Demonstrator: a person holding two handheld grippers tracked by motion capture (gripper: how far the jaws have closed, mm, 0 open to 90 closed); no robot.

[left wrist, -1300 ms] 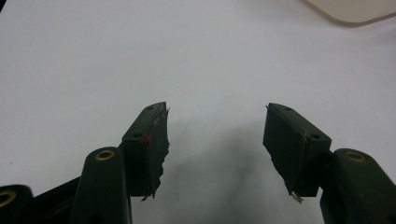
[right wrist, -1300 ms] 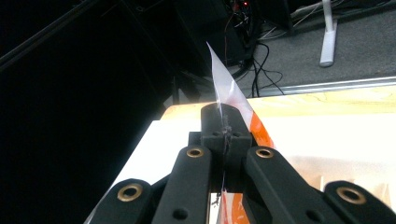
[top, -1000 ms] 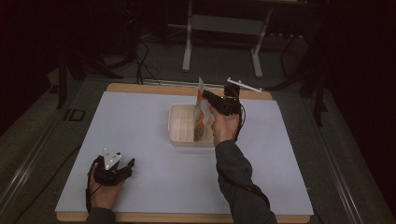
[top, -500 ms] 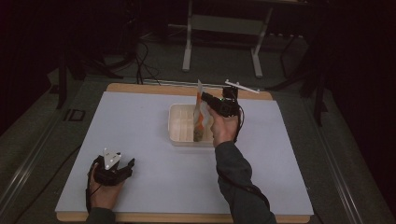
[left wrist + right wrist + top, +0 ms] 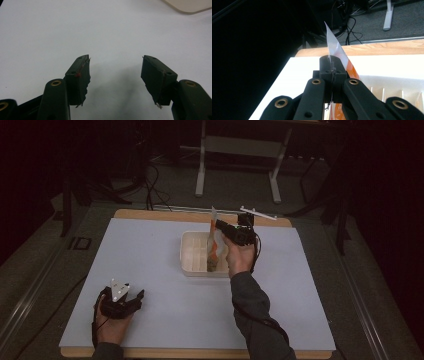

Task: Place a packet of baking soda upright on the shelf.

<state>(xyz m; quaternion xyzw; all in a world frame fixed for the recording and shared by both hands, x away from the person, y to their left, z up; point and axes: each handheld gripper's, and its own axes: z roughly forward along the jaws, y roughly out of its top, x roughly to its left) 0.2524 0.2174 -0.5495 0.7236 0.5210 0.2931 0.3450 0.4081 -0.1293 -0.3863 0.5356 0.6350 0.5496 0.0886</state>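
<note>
Right gripper (image 5: pixel 216 223) is clamped on a thin packet (image 5: pixel 213 242), white and clear at the top with orange lower down. In the right gripper view the two black jaws meet flat against each other, with the packet's (image 5: pixel 337 51) top edge pinched between them (image 5: pixel 331 63) and its pointed corner sticking up past the tips. The packet hangs down from the jaws into a shallow cream tray (image 5: pixel 192 250), so that its lower end sits inside the tray's right part. Whether that end touches the tray floor cannot be told. Thin upright dividers split the tray (image 5: pixel 392 82) into narrow slots.

The tray lies on a white table (image 5: pixel 150 270), a little right of centre and toward the far side. The right hand (image 5: pixel 239 257) holds its gripper above the tray's right edge, with the forearm and dark sleeve (image 5: pixel 255 315) coming in from the near side.

Left gripper (image 5: pixel 131 296) rests low at the near left of the table, well apart from the tray, held in the left hand (image 5: pixel 111 325). Its jaws stand wide apart with nothing between them (image 5: pixel 115 72); bare white table shows in the gap. A corner of the tray (image 5: pixel 190 6) shows at the far right in the left gripper view.

Beyond the table's wooden far edge lies a dark floor with cables (image 5: pixel 150 180) and a pale metal stand (image 5: pixel 240 165).
</note>
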